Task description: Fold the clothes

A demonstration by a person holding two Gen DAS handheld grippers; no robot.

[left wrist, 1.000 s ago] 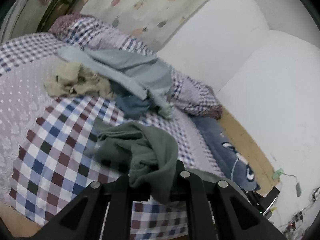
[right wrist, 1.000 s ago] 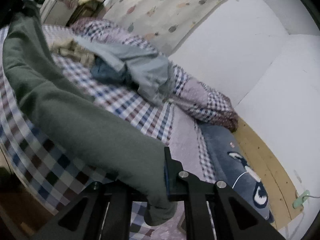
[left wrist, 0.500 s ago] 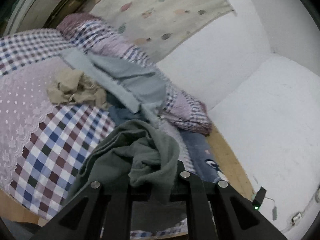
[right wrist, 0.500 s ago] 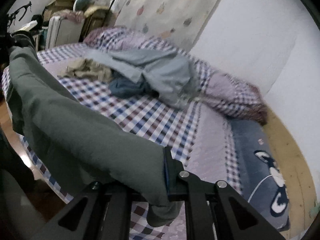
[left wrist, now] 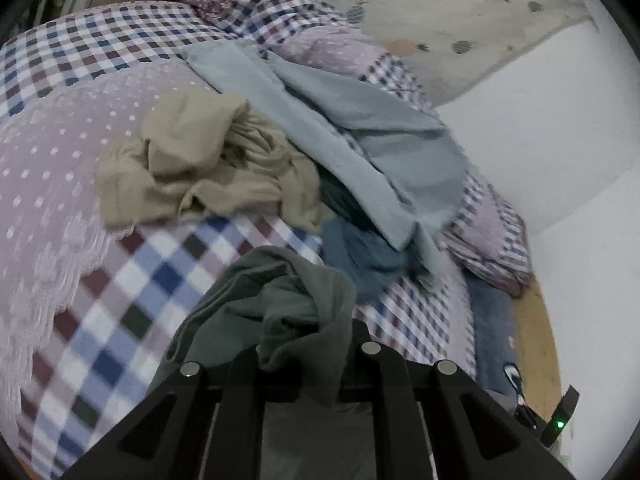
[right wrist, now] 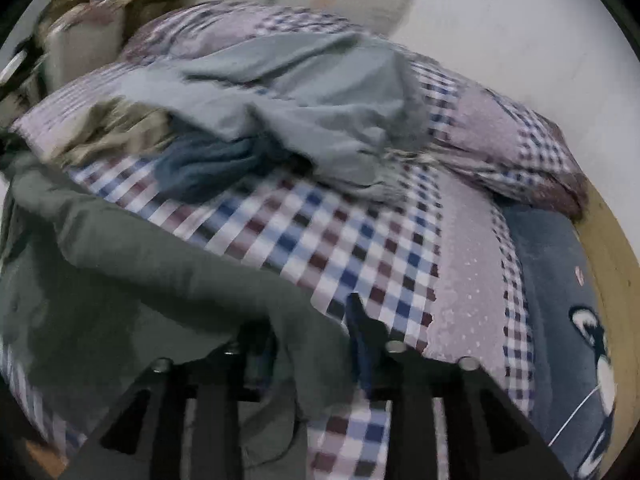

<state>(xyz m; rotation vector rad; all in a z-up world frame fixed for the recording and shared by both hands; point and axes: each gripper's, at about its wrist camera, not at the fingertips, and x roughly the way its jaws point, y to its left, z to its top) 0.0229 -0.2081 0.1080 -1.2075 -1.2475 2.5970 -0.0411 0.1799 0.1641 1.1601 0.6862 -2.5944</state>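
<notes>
Both pairs of jaws are clenched on the same grey-green garment (left wrist: 292, 312). From the left wrist view, the left gripper (left wrist: 308, 344) pinches a bunched, crumpled fold of it, with cloth spilling over the black fingers. From the right wrist view, the right gripper (right wrist: 312, 328) grips another edge of the garment (right wrist: 132, 280), which stretches away to the left as a broad, slack band and sags down across the near edge of the bed.

Under the garment lies a checked bedspread (left wrist: 120, 300) in blue, maroon and white squares, joined to a lilac panel with white dots and a scalloped lace border (left wrist: 52, 160). The right wrist view shows the same checks (right wrist: 340, 248), though blurred.

Farther back on the bed sits a heap of other clothes. A crumpled beige garment (left wrist: 200, 168) lies on the lilac panel. Just beside it, a dark blue garment (left wrist: 360, 256) is partly tucked under a wide pale blue-grey garment (left wrist: 360, 136) that spreads over the pile toward the wall side.

Beyond the heap rests a checked and dotted pillow (left wrist: 492, 240). Beside the bed on the right, a dark blue blanket with a cartoon figure (right wrist: 560, 300) lies along a wooden edge (right wrist: 612, 248). At the back hangs a cream cloth printed with small fruit shapes (left wrist: 460, 12) against a white wall (left wrist: 540, 128).
</notes>
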